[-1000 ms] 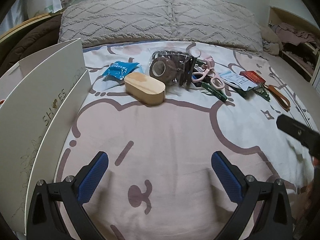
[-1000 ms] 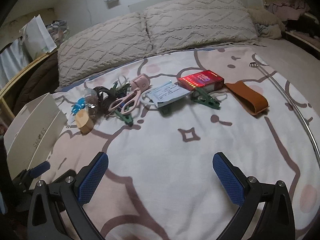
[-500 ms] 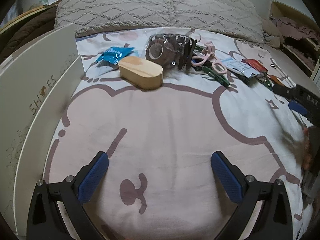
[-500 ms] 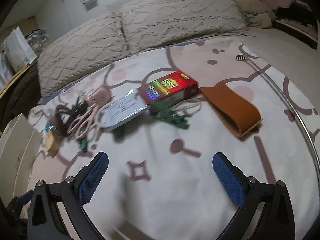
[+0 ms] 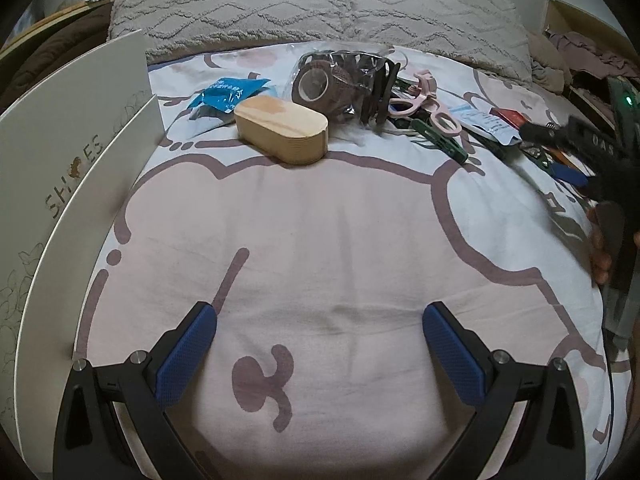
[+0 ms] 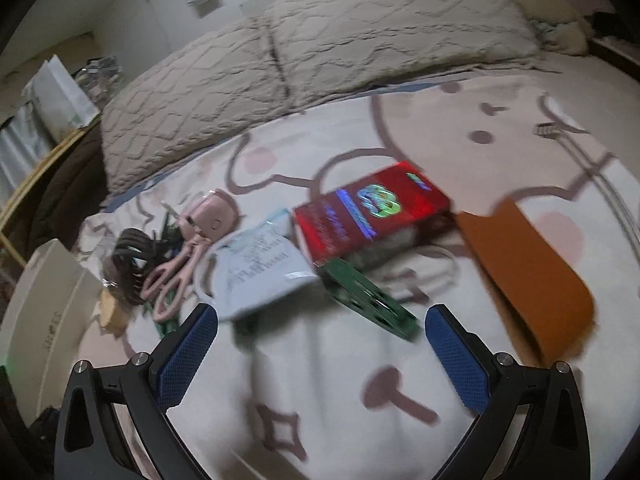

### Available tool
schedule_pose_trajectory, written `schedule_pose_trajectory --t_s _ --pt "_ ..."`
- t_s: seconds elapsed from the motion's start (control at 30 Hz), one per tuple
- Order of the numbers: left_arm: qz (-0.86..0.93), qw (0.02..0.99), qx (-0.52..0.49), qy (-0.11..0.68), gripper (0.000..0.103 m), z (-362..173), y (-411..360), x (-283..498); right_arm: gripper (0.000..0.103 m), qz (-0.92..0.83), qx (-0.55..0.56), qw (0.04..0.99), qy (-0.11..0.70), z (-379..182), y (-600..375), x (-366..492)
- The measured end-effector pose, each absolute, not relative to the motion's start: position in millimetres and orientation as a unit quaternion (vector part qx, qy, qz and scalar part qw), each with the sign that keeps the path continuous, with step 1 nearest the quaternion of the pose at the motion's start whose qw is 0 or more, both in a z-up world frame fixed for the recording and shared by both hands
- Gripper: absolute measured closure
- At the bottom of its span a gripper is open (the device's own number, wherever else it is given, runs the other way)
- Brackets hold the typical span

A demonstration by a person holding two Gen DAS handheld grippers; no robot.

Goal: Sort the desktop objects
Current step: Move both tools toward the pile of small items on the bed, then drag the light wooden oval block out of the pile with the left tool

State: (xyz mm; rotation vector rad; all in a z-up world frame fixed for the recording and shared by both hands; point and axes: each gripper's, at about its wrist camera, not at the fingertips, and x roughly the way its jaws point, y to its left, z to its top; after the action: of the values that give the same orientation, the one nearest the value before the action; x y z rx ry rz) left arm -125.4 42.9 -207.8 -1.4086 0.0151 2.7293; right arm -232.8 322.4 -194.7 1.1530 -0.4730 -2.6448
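Observation:
Loose objects lie in a row across the bed. In the left wrist view: a wooden oval box (image 5: 282,130), a blue packet (image 5: 228,94), a brown tape roll (image 5: 320,84), pink scissors (image 5: 424,106) and a green clip (image 5: 440,140). My left gripper (image 5: 318,354) is open and empty, well short of the box. In the right wrist view: a red box (image 6: 370,214), a green clip (image 6: 368,298), a white face mask (image 6: 260,268), a brown strap (image 6: 528,276) and the pink scissors (image 6: 180,272). My right gripper (image 6: 320,358) is open and empty, just short of the green clip.
A white shoe box (image 5: 60,184) stands open at the left edge of the bed and shows in the right wrist view (image 6: 44,312) too. Two grey pillows (image 5: 320,4) lie behind the objects. Shelves with clothes (image 5: 592,60) stand at the right.
Both grippers have moved forward toward the objects. The right one has come much closer to the red box and green clip; its view is motion-blurred. Both stay open.

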Motion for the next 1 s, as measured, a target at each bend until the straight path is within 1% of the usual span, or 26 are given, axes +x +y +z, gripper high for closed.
schedule_pose_trajectory --t_s 0.17,0.27,0.4,0.5,0.63,0.83,1.0 --pt "0.887 0.046 -0.460 -0.001 0.000 -204 43 -128 0.000 -0.888 0.396 0.149 -0.181 -201 314 -248" --pt "0.885 0.077 -0.459 -0.007 0.000 -195 45 -138 0.000 -0.888 0.388 0.162 -0.184 -204 310 -245" --pt "0.894 0.075 -0.441 -0.034 0.000 -177 39 -161 0.000 -0.885 0.379 0.184 -0.200 -206 313 -241" --pt "0.900 0.083 -0.425 -0.059 0.000 -165 29 -182 0.000 -0.885 0.380 0.185 -0.197 -207 313 -241" --pt "0.905 0.103 -0.409 -0.058 0.001 -156 26 -218 0.000 -0.886 0.381 0.182 -0.191 -208 312 -241" --pt "0.914 0.088 -0.385 -0.090 0.001 -157 4 -264 0.000 -0.885 0.377 0.186 -0.201 -211 314 -241" --pt "0.906 0.103 -0.397 -0.104 0.000 -172 -4 -287 0.000 -0.884 0.378 0.186 -0.202 -211 315 -241"
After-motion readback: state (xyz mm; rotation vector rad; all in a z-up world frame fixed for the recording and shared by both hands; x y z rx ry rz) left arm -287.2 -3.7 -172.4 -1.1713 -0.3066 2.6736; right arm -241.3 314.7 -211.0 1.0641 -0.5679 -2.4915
